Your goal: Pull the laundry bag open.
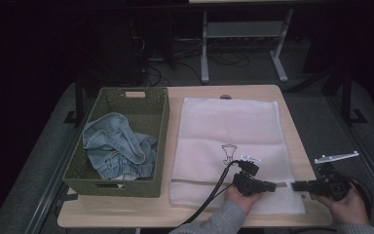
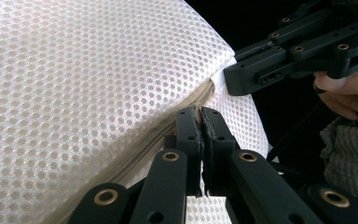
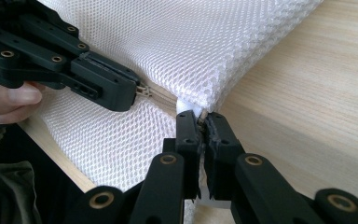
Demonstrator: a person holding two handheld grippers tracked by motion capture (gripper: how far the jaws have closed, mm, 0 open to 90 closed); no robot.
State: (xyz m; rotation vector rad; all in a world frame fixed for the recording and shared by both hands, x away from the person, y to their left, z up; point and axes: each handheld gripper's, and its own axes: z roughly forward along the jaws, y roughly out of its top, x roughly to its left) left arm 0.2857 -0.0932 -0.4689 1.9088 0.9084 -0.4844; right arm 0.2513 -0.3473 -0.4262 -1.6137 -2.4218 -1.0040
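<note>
Basket (image 1: 126, 141) of denim (image 1: 117, 146), high view alone

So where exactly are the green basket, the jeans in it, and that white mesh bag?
green basket (image 1: 154, 127), high view, on its woven right wall.
jeans (image 1: 117, 146), high view, on the middle of the crumpled denim.
white mesh bag (image 1: 229, 126), high view, on its flat upper panel.

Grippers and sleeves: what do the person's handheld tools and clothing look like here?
Both tools, left and right, are black linkage frames with brass-coloured rivets and flat black jaws. A black cable trails from the left one. A grey plate tops the right one. The sleeves are grey knit.
</note>
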